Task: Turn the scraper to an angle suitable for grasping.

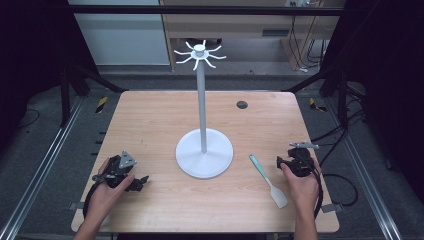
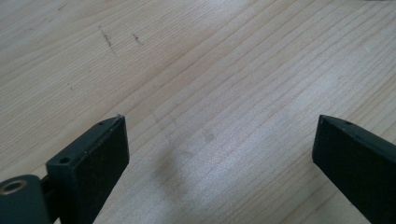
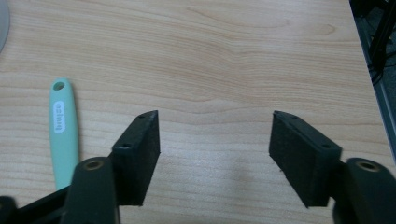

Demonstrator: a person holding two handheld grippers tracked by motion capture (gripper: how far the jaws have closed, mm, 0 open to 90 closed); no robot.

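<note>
Now, taking the white stand (image 1: 204,150) as the landmark, the left gripper (image 1: 134,181) is seen first, resting low on the wooden table (image 1: 150,120) well to the left of the stand's round base, cradled in the left hand (image 1: 107,187) with the forearm coming in from the near edge; in the left gripper view its jaws are held wide apart over bare wood, nothing between them, so it is judged to be parked out of the way. At the centre the stand rises upright, its ring of hooks (image 1: 200,54) empty at the top, likely waiting for something to be hung. Just right of the base lies the spatula (image 1: 267,179), flat on the table, teal handle pointing toward the stand and white blade toward the near edge, untouched. Right of that, the right gripper (image 1: 281,161) is held by the right hand (image 1: 302,182) near the spatula, jaws parted and empty; in the right gripper view the handle (image 3: 63,126) is seen beside the left jaw, not between the two, so a reach looks intended.
</note>
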